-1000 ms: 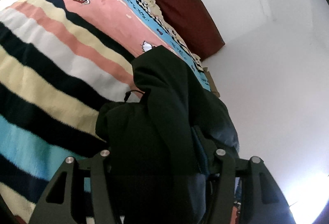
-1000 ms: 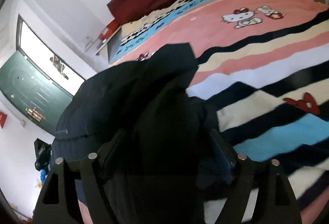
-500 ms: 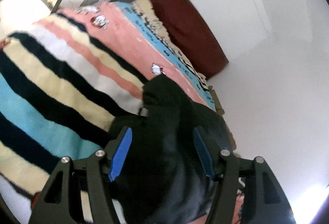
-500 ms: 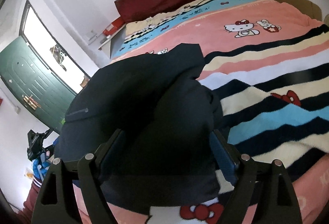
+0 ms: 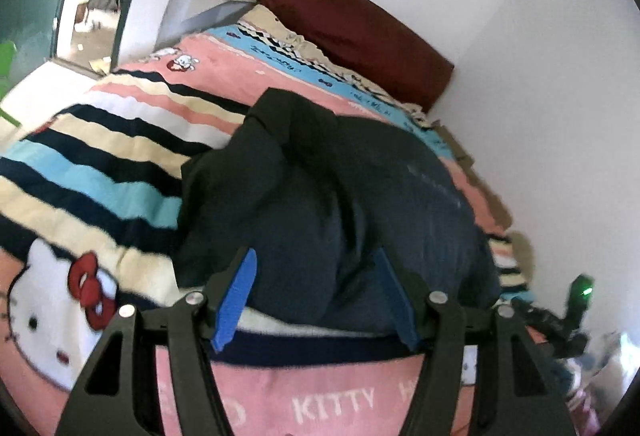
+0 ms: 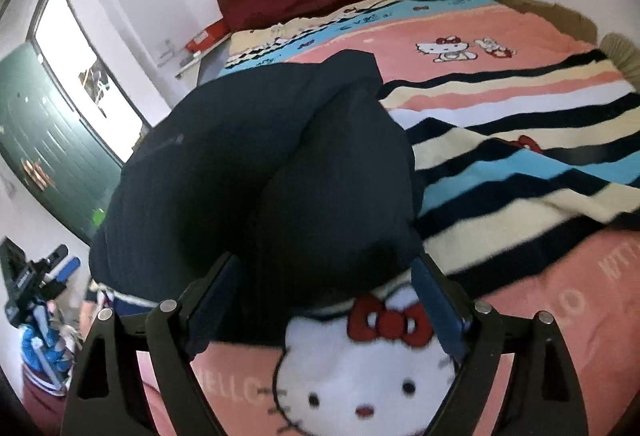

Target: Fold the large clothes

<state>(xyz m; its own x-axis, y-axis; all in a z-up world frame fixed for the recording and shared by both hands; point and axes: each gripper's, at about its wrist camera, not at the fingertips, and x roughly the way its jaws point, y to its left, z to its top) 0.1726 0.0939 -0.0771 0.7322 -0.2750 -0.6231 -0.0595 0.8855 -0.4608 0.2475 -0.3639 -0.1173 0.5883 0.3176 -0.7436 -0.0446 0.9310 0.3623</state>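
Garment: dark navy bulky garment [image 5: 360,195] of thick soft fabric, lying in a rounded heap on the bed, near its foot end and toward the side by the white wall as the left wrist view frames it; in the right wrist view the same heap [image 6: 280,175] fills the middle of the picture.
Blanket: fleece blanket [image 5: 100,163] with pink, cream, black, white and light blue stripes and cartoon cat prints, spread over the bed beneath the garment; a large white cat face with a red bow [image 6: 368,368] lies just in front of the heap.
Headboard: dark red padded headboard [image 5: 360,31] against the white wall at the far end of the bed.
Door: green panelled door [image 6: 44,163] standing open beside a bright doorway.
Left gripper: black two-finger left gripper [image 5: 316,292] with blue pads, jaws apart, having just been widening, nothing pinched; the garment's near edge shows between and beyond the fingers.
Right gripper: black right gripper [image 6: 324,304] with blue pads, jaws spread wide, just been opening further, gripping nothing; the heap's near edge sits between its tips.
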